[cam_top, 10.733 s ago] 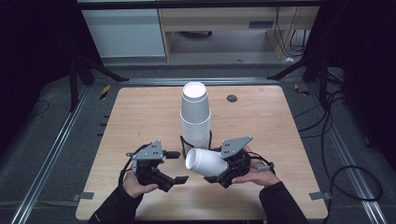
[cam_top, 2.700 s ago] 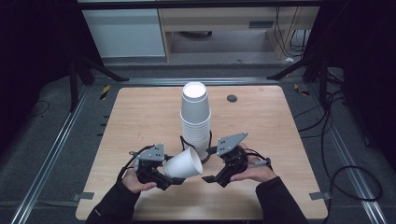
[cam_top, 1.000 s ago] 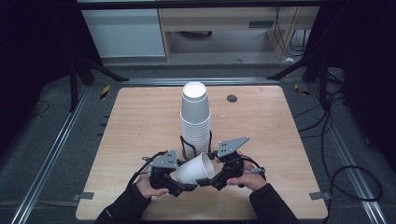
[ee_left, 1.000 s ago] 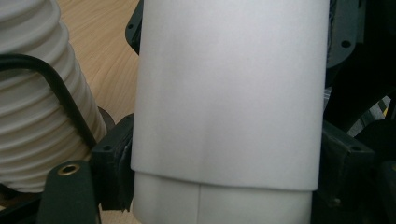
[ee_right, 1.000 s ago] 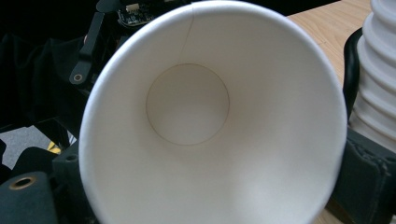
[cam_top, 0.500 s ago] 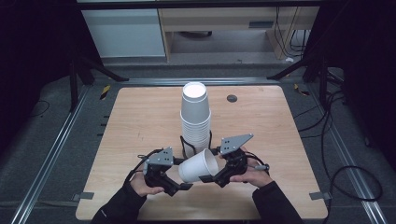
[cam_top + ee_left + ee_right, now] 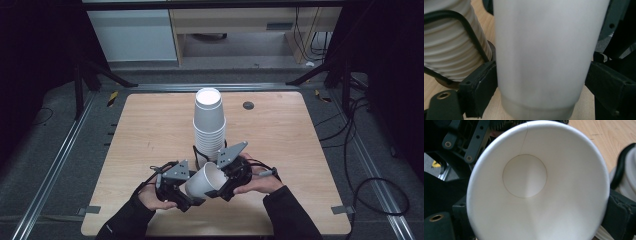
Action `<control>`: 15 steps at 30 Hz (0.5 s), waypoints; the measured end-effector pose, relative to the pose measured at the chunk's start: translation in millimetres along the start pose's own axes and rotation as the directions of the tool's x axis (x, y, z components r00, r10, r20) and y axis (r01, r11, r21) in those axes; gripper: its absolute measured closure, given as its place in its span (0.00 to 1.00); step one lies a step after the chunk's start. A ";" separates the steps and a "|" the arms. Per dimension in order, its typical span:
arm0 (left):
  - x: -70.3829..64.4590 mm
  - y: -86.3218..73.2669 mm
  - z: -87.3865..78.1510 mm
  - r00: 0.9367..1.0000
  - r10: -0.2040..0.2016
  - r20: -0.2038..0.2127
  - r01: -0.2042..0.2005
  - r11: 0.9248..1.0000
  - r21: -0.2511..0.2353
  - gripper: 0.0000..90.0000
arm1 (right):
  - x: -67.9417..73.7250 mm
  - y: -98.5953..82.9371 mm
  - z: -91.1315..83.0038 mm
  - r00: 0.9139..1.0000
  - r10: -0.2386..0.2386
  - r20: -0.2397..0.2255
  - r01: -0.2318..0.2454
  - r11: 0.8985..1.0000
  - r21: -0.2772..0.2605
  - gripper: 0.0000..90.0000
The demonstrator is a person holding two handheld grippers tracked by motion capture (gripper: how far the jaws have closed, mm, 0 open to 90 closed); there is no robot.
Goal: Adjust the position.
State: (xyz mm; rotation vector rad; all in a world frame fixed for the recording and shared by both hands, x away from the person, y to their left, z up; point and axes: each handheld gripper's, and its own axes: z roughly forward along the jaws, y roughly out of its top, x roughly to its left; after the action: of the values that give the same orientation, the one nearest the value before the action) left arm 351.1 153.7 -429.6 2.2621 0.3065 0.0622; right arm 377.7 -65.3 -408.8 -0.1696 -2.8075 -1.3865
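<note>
1. The single white paper cup (image 7: 204,181) lies on its side in the air just above the near edge of the light wooden table (image 7: 150,130), between the two hand-held grippers. Its long axis runs roughly from the left gripper (image 7: 181,192) to the right gripper (image 7: 231,176), base toward the left, open mouth toward the right.
2. In the left gripper view the black jaws sit against both sides of the cup's lower wall (image 7: 541,57), closed on it just above the base.
3. In the right gripper view the cup's mouth (image 7: 536,185) faces the camera, with dark jaw pads at either flank near the rim. They seem to touch it, but I cannot tell if they grip.
4. The cup looks plain, smooth and undented, with a thin seam inside.
5. The tall stack of white paper cups (image 7: 209,127) stands upright just behind both grippers, nearer the right one.
</note>
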 end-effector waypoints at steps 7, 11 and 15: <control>0.3 -0.8 -0.4 1.000 -0.011 -0.005 0.011 1.000 -0.008 0.22 | 1.0 3.4 8.9 1.000 -0.006 -0.016 0.006 1.000 0.013 0.09; -0.1 -0.5 -1.5 1.000 -0.009 -0.007 0.008 1.000 -0.016 0.23 | 0.7 3.8 7.4 1.000 -0.005 -0.019 0.005 1.000 0.003 0.10; -1.0 -0.7 -0.8 1.000 0.001 -0.016 -0.001 1.000 -0.019 0.24 | 1.3 3.4 7.0 1.000 -0.011 -0.017 0.011 1.000 0.002 0.09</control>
State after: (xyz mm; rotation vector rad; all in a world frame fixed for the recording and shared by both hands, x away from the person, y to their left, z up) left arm 349.9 154.5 -429.6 2.2442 0.3125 0.0837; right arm 377.1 -57.6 -410.3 -0.1428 -2.8002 -1.3805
